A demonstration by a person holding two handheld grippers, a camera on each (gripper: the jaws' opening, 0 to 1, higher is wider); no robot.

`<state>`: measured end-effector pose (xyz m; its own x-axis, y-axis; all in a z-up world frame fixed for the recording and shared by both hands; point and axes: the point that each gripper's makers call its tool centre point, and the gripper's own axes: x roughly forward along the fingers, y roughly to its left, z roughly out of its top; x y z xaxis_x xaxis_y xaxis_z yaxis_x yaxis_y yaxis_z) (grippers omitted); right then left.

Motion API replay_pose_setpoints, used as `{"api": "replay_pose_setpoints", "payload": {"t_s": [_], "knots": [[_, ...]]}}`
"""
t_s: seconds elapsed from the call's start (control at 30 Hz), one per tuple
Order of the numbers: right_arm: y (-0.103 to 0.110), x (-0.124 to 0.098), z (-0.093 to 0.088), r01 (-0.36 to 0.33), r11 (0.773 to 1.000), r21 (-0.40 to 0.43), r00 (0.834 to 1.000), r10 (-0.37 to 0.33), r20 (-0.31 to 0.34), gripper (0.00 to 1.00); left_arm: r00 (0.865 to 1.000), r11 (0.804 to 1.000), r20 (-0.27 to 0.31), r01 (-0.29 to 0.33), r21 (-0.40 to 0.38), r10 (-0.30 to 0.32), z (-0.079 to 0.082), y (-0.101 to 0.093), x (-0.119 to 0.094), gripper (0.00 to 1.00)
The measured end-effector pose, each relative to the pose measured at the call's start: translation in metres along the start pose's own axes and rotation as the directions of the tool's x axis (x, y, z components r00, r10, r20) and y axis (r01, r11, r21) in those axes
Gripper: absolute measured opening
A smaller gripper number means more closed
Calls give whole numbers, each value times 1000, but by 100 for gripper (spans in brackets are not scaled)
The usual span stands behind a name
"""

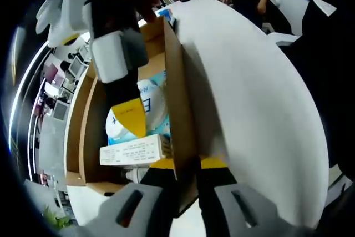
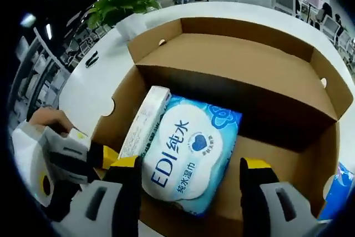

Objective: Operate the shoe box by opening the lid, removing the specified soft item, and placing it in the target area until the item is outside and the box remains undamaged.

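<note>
Right gripper (image 2: 188, 178) hangs wide open, wet-wipes pack (image 2: 191, 156) between its jaws inside the shoe box (image 2: 244, 54). Left gripper (image 1: 186, 170) pinches the box wall. Risk: closing off-centre also catches the small white carton (image 2: 145, 120) beside the left jaw, or tears cardboard.

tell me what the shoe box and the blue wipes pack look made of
Shoe box: looks like brown cardboard, matte, with raw folded flaps and cut edges. Wipes pack: seemingly soft plastic film, slightly glossy, with a puffy shape, printed blue wrapper and white label.
</note>
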<state>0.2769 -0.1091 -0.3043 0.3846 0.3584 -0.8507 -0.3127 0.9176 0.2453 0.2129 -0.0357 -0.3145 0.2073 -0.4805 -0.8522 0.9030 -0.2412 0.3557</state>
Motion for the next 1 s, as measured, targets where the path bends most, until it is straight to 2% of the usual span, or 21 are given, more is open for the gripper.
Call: {"api": "replay_pose_setpoints", "payload": {"t_s": [0.3, 0.8, 1.0], "knots": [[1, 9, 7, 31, 1000, -3, 999, -31, -19, 67, 1000, 1000, -11, -9, 10, 9, 0, 7, 1, 12], [1, 14, -2, 61, 997, 42, 997, -58, -49, 69, 1000, 1000, -15, -11, 13, 11, 1, 10, 2, 13], [3, 13, -7, 48, 998, 49, 998, -46, -30, 69, 1000, 1000, -16, -11, 13, 11, 1, 10, 2, 13]]}}
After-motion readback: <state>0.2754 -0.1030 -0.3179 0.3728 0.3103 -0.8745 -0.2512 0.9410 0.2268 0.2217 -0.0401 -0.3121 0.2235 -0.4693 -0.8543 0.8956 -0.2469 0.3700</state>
